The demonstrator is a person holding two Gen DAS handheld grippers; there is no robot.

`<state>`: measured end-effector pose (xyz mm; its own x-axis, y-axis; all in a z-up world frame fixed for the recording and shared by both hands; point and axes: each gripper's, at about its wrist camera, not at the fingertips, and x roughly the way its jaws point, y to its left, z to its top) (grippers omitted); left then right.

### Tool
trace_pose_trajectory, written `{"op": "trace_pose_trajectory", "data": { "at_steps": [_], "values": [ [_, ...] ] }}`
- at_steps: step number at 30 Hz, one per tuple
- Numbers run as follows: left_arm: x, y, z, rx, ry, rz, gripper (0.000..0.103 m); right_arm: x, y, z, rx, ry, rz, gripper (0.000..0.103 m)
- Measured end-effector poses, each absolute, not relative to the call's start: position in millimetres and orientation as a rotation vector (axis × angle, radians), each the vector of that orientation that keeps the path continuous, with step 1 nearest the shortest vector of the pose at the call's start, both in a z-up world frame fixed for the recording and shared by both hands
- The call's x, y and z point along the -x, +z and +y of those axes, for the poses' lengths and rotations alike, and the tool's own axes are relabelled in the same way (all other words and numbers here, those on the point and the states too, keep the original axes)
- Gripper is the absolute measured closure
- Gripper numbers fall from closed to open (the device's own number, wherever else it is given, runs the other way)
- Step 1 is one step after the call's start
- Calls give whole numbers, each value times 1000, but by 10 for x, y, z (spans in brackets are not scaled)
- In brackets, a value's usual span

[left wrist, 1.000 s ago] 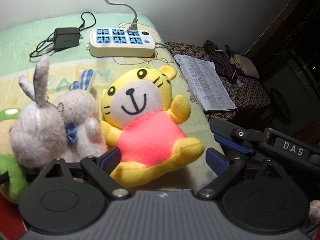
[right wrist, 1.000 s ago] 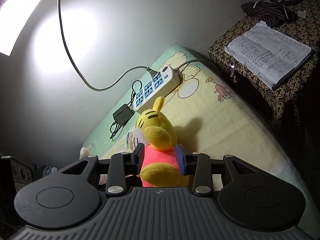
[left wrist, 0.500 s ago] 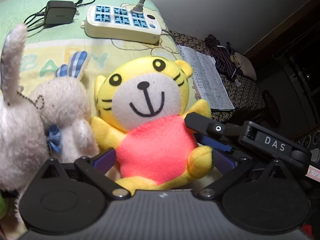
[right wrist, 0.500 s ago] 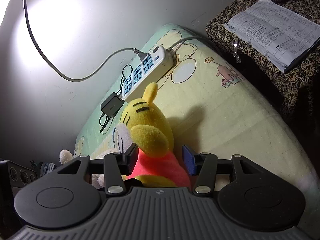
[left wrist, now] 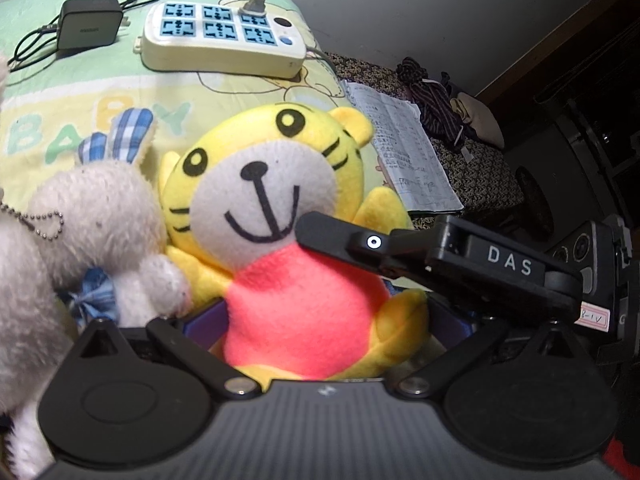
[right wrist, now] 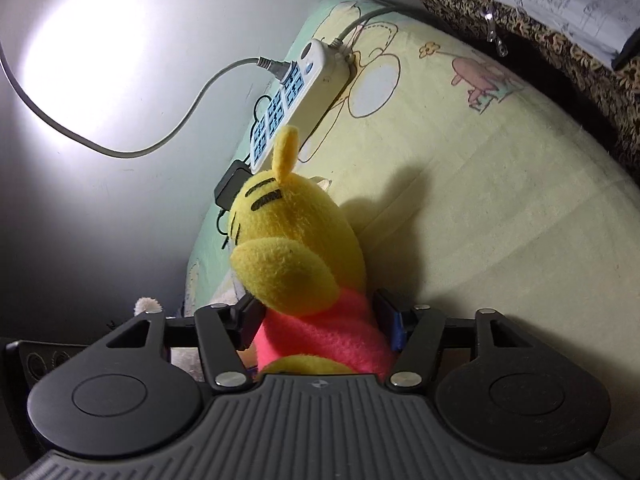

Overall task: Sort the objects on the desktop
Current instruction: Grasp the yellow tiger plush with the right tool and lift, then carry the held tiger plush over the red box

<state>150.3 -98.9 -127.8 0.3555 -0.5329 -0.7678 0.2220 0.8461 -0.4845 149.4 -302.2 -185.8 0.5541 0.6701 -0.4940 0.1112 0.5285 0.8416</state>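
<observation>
The right gripper (right wrist: pixel 316 330) pinches the tiger toy (left wrist: pixel 292 248) at its pink belly; the left gripper (left wrist: pixel 324 320) brackets it, spread. Squeeze gently, lift straight, clear of the rabbit toy (left wrist: pixel 100 216).

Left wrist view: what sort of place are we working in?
Probably a bedroom: a cartoon "BABY" sheet under plush toys, a power strip on it, and a patterned side table holding handwritten papers.

- The tiger toy (left wrist: pixel 280 208) sits on the bed (left wrist: pixel 80 92), right of the rabbit toy (left wrist: pixel 96 216).
- Behind them lie the power strip (left wrist: pixel 224 40) and, leftward, the charger (left wrist: pixel 90 28).
</observation>
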Motion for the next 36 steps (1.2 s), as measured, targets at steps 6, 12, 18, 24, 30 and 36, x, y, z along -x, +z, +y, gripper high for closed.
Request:
{"op": "trace_pose_trajectory", "data": {
  "at_steps": [6, 12, 18, 24, 30, 36],
  "values": [
    [-1443, -1250, -1010, 299, -502, 1090, 1, -1443, -1806, -3062, -993, 430, 949, 55],
    [-1348, -1188, -1047, 293, -534, 1086, 2, -1294, -1704, -3143, -986, 428, 950, 56],
    [-1112, -1128, -1187, 285, -584, 1086, 2, -1045, -1608, -3252, -978, 400, 953, 56],
    [-859, -1076, -1267, 264, -620, 1095, 2, -738, -1520, -3272, -968, 378, 943, 56],
    [-597, -974, -1245, 241, -632, 1085, 2, -474, -1398, -3198, -935, 380, 922, 56],
    [-316, -853, -1155, 215, -628, 1053, 2, -264, -1286, -3082, -911, 411, 912, 56]
  ]
}}
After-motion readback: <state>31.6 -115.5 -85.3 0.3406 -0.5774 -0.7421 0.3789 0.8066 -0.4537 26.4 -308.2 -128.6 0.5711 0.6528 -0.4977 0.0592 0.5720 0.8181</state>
